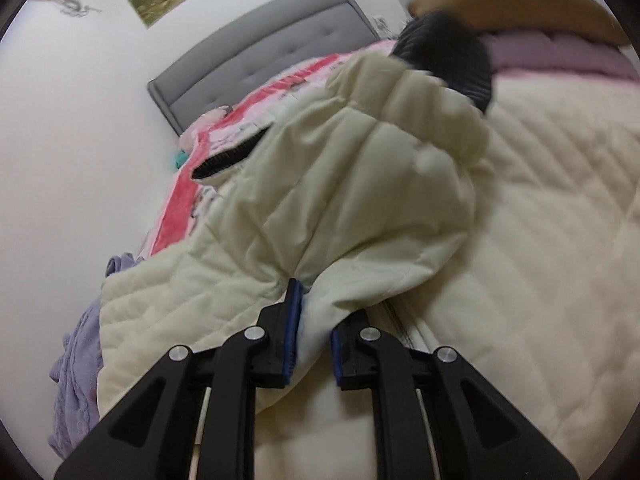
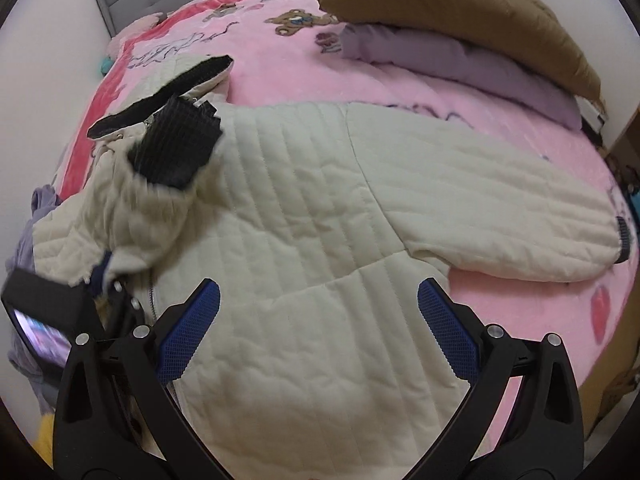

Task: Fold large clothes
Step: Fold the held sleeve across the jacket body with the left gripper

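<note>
A cream quilted jacket (image 2: 304, 216) with black ribbed cuffs and collar lies spread on the pink blanket (image 2: 280, 60) of a bed. My left gripper (image 1: 320, 320) is shut on a fold of the jacket's left sleeve (image 1: 340, 184), which is lifted and lies bent over the jacket's body, its black cuff (image 2: 176, 148) pointing toward the headboard. In the right wrist view the left gripper (image 2: 100, 276) shows at the lower left, pinching that sleeve. My right gripper (image 2: 318, 288) hovers open above the jacket's lower body with nothing between its pads. The other sleeve (image 2: 500, 220) lies flat to the right.
A brown garment (image 2: 460, 12) and a lilac one (image 2: 460, 64) are stacked at the bed's far right. A lavender garment (image 1: 76, 368) hangs off the left edge. The grey headboard (image 1: 260, 52) and a white wall (image 1: 72, 140) bound the bed.
</note>
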Action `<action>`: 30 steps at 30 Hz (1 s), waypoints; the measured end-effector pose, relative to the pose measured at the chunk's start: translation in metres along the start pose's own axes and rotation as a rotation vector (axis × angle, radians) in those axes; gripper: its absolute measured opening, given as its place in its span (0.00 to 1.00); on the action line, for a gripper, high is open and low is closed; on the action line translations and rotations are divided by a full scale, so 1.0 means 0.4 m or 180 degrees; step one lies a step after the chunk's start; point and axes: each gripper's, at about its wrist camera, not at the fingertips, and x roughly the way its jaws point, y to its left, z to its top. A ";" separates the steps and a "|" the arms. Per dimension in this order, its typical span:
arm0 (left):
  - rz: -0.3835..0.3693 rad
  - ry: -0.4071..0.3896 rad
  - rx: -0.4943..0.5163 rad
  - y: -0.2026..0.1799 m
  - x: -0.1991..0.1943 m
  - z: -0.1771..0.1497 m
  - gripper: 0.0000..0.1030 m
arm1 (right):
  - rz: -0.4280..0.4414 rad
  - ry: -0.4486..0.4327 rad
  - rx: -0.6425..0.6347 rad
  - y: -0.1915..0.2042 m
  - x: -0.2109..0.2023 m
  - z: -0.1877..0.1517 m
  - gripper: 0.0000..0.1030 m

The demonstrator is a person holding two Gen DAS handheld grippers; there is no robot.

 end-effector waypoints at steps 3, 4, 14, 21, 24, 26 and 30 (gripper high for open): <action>-0.0002 -0.0098 0.0135 0.007 -0.030 0.000 0.17 | 0.0272 0.0013 -0.0058 0.024 0.014 0.044 0.92; -0.0046 -0.0144 0.0166 0.018 -0.046 0.003 0.18 | 0.0450 -0.0034 -0.0166 0.044 0.012 0.069 0.92; -0.0451 -0.0211 0.0619 0.209 -0.235 -0.152 0.67 | 0.1217 0.0508 -0.0631 0.212 0.097 0.195 0.92; -0.0500 0.0056 0.0893 0.388 -0.133 -0.211 0.67 | 0.1128 0.0370 -0.0783 0.215 0.085 0.249 0.92; -0.0885 0.0193 0.1115 0.383 -0.101 -0.238 0.67 | 0.1474 0.0983 -0.0778 0.225 0.152 0.241 0.92; -0.1016 0.0238 0.1223 0.371 -0.094 -0.261 0.52 | 0.1681 0.1287 -0.0673 0.238 0.204 0.218 0.67; -0.0825 0.0195 0.1359 0.341 -0.107 -0.306 0.28 | 0.1606 0.1363 -0.0650 0.257 0.250 0.178 0.36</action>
